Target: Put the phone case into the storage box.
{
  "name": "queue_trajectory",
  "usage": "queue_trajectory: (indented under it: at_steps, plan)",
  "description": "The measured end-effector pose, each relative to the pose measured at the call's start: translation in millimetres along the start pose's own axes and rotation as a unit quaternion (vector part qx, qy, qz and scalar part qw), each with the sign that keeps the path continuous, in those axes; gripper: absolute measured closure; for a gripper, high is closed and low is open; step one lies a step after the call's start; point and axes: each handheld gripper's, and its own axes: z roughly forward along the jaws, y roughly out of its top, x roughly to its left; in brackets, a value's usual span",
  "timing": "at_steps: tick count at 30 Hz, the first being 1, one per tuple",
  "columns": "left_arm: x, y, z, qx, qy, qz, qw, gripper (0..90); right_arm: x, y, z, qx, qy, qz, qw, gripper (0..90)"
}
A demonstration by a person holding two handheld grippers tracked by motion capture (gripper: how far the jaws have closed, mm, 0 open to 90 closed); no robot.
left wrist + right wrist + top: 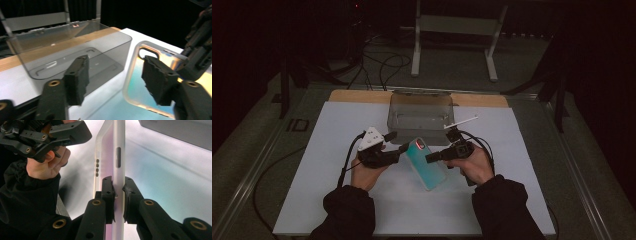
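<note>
My right gripper (118, 200) is clamped on the edge of the phone case (426, 162), holding it tilted above the white mat (337, 150). My left gripper (117, 80) stands released beside it. Placement into the clear box (421, 116) remains, I judge.

Glossy translucent plastic phone case (426, 165)

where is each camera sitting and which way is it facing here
High view: above the person's side, looking forward and down at the table; both forearms, hands, grippers show.
Left gripper view: rides the left gripper, open, facing the clear box.
Right gripper view: rides the right gripper, clamping the phone case edge.
All share the phone case.
</note>
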Motion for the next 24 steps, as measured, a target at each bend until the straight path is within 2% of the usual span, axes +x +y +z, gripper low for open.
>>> queue_trajectory:
  at_steps: [4,5,8,14,17,22,24]
  plan:
    - [0.4,0.2,-3.8,-0.003,0.031,0.012,0.9994,27.8,0.7,-0.4,0.4,0.0,-0.002,-0.002,1.0,82.1]
    - [0.0,0.3,-4.2,0.0,0.045,0.018,0.9988,26.3,0.9,-0.4,0.4,-0.001,-0.003,-0.002,1.0,82.1]
    - [1.2,-0.3,-6.0,0.006,0.072,0.022,0.9971,15.0,1.0,-0.4,0.4,-0.002,-0.003,-0.002,1.0,82.1]
    - [7.5,-3.6,-16.3,0.001,0.088,0.005,0.9961,7.7,1.0,-0.4,0.0,-0.002,-0.004,-0.003,1.0,82.1]
    - [10.6,-5.4,-21.9,0.003,0.098,0.008,0.9951,3.0,1.3,-0.4,-0.4,-0.003,-0.004,-0.001,1.0,82.1]
    - [13.9,-8.7,-31.7,-0.001,0.113,0.017,0.9935,0.6,1.5,-0.2,-1.0,-0.004,-0.004,-0.001,1.0,82.1]
    - [15.0,-9.9,-34.3,-0.003,0.113,0.017,0.9935,0.4,1.7,-0.3,-1.3,-0.005,-0.005,-0.002,1.0,82.1]
